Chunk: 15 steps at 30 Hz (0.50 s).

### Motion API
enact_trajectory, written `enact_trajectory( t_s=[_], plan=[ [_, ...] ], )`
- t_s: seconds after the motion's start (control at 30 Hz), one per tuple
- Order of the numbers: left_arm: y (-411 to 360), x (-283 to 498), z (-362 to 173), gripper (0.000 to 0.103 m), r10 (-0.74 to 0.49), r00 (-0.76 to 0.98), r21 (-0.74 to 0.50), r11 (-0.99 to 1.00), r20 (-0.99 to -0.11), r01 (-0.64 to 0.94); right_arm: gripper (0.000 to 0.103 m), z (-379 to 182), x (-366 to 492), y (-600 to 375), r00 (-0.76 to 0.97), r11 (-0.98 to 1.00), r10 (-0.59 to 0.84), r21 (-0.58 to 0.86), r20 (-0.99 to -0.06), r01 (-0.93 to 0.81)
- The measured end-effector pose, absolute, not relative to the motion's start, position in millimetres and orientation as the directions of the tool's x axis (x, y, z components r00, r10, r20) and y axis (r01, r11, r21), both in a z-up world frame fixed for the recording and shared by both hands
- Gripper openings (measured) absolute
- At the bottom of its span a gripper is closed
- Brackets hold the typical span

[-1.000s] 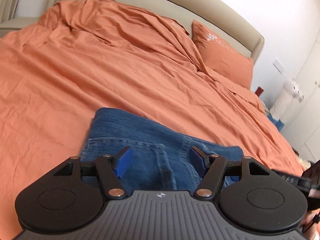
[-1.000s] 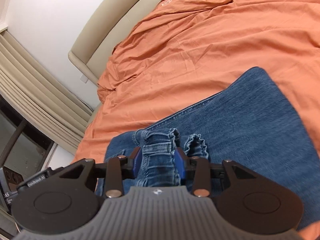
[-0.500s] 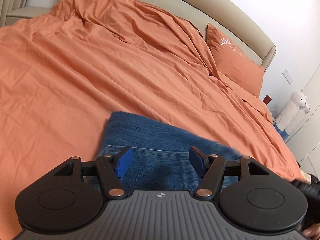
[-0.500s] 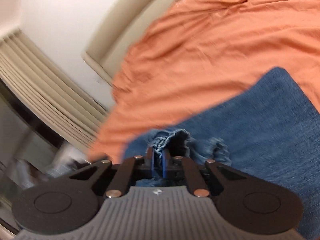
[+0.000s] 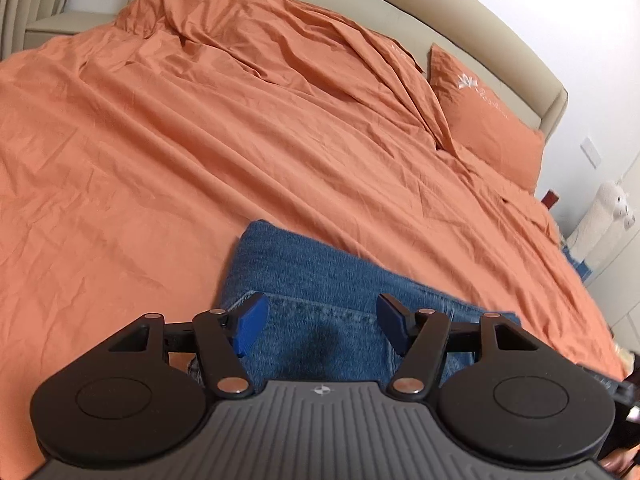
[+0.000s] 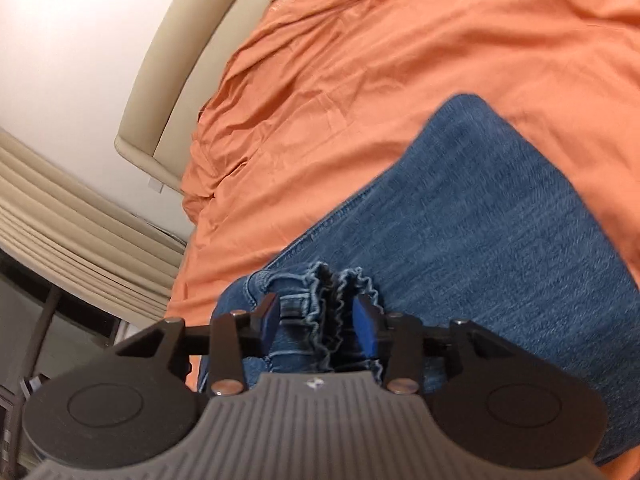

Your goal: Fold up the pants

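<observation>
The left gripper has its two blue fingers wide apart, and nothing is between them. It hangs over the jeans, above the part with a stitched seam, and a dark shadow lies on the denim under it. I cannot tell if the fingers touch the cloth.

The right gripper is partly open. Its blue fingers stand on both sides of the two frayed leg ends of the jeans, which are bunched together between them (the fingers are close to the cloth, but whether they press it cannot be told).

The jeans lie folded flat on the orange bedsheet, in a broad rectangle, with the leg ends resting on top of the folded layer on the side near the right gripper. The sheet is wrinkled all around the jeans.

Beyond the jeans, in the left view, an orange pillow lies against the beige headboard. To the right of the pillow, beside the bed, stands a white plush toy. In the right view, beige curtains hang past the corner of the headboard.
</observation>
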<state>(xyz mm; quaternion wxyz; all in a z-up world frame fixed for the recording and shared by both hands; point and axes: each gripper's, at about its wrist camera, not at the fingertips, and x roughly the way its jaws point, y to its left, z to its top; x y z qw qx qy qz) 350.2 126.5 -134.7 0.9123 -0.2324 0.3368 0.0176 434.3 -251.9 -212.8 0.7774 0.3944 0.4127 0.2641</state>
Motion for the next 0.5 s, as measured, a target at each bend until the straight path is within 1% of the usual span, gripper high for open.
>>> enact_trajectory(
  t_s=[0.17, 0.27, 0.33, 0.37, 0.4, 0.5],
  plan=[
    [136, 356, -132, 0.074, -0.121, 0.785, -0.440, 0.874, -0.607, -0.206, 0.038, -233, 444, -247, 0.486, 0.494, 0.771, 0.868, -0.411, -0.049],
    [141, 358, -131, 0.074, -0.134, 0.787, -0.468, 0.858, -0.603, -0.213, 0.031, -240, 443, -247, 0.491, 0.469, 0.780, 0.882, -0.389, -0.047],
    [144, 358, -129, 0.072, -0.135, 0.788, -0.475, 0.853, -0.601, -0.216, 0.019, -242, 442, -246, 0.481, 0.449, 0.793, 0.892, -0.374, -0.045],
    [146, 357, -128, 0.072, -0.139, 0.793, -0.480, 0.852, -0.594, -0.210, 0.018, -240, 441, -246, 0.480, 0.444, 0.796, 0.895, -0.368, -0.050],
    [147, 356, -125, 0.072, -0.140, 0.797, -0.483, 0.851, -0.587, -0.206, 0.015, -235, 439, -246, 0.483, 0.456, 0.791, 0.888, -0.375, -0.057],
    [150, 350, -116, 0.071, -0.138, 0.808, -0.473, 0.860, -0.573, -0.189, 0.012, -200, 432, -238, 0.500, 0.544, 0.758, 0.829, -0.419, -0.129]
  ],
)
